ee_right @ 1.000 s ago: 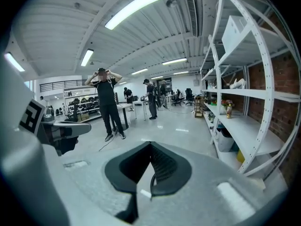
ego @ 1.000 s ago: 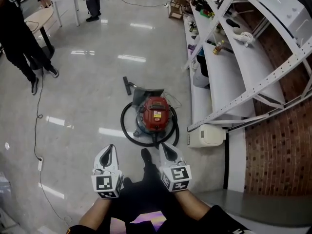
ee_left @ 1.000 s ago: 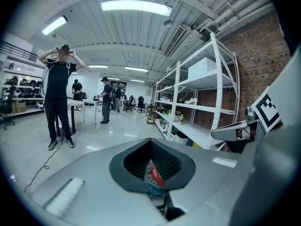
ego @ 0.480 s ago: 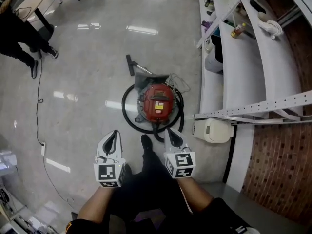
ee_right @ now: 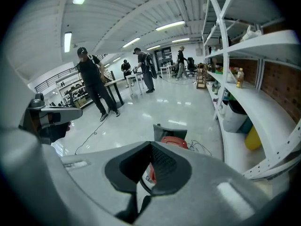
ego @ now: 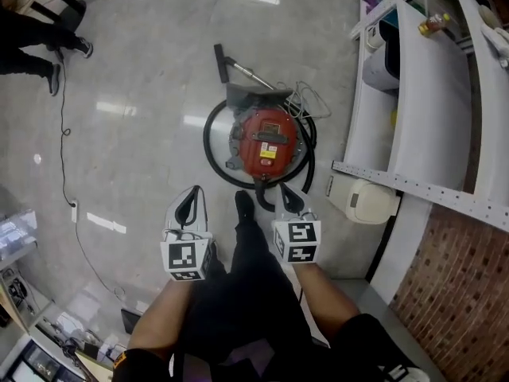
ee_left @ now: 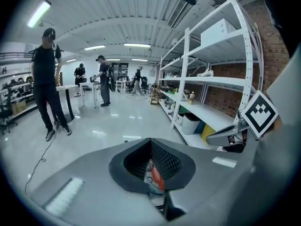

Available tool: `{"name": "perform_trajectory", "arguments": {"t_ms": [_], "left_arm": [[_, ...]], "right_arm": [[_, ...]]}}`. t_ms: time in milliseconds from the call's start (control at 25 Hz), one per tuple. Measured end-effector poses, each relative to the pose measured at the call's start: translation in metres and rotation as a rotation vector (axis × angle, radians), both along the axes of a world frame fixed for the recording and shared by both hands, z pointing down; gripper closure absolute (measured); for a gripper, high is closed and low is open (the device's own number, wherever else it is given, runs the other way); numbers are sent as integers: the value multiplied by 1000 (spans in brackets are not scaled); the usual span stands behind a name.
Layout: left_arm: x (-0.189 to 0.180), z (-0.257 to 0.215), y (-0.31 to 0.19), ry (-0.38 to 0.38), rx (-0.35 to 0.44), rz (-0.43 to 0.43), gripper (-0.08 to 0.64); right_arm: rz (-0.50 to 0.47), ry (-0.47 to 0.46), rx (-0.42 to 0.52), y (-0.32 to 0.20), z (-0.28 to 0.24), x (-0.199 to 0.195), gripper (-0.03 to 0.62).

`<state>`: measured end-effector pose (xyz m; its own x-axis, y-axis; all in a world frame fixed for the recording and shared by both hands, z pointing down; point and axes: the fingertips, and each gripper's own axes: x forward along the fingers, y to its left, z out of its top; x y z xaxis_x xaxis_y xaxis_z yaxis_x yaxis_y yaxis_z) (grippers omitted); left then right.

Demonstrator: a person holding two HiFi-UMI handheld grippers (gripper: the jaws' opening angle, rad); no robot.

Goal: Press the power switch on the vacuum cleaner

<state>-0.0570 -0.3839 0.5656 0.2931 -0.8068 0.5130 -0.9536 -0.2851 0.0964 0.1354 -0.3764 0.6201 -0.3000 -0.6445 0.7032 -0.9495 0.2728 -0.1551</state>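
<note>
While the person stands over it, the grey polished floor [ego: 135, 70] spreads out on every side of the red vacuum cleaner [ego: 269, 142], which sits on it just ahead of the person's dark shoe [ego: 243, 205]. To the right of the vacuum cleaner runs a long white shelving rack [ego: 413, 94], its lower shelf holding a pale bin [ego: 380, 66] and small items too small to name. Far to the left of the vacuum cleaner, another person's legs [ego: 36, 34] show at the picture's edge, and a thin cable [ego: 64, 142] trails down the floor on that side.

A black hose [ego: 209, 138] loops round the vacuum cleaner, and its nozzle [ego: 220, 58] lies on the floor beyond it. Just right of the vacuum cleaner, at the foot of the rack, lies a cream-white container [ego: 370, 201].

Nearer than the vacuum cleaner and apart from it, the left gripper [ego: 193, 193] and right gripper [ego: 282, 191] are held side by side, the right one closer to the hose. Each has its jaws together with nothing between them; only the floor and a sliver of red body show through the opening in the pads.

A yellow label [ego: 269, 151] sits on the vacuum cleaner's top; the power switch itself cannot be picked out.
</note>
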Motion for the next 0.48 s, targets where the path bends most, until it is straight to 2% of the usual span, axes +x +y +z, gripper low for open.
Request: {"name": "perform_trajectory", "arguments": {"t_ms": [280, 480], "left_arm": [[12, 61, -12, -54, -110, 14, 546], [14, 106, -13, -87, -189, 24, 546]], "right_arm": [[-33, 18, -89, -10, 57, -1, 600], [-18, 41, -158, -10, 101, 3, 600]]}}
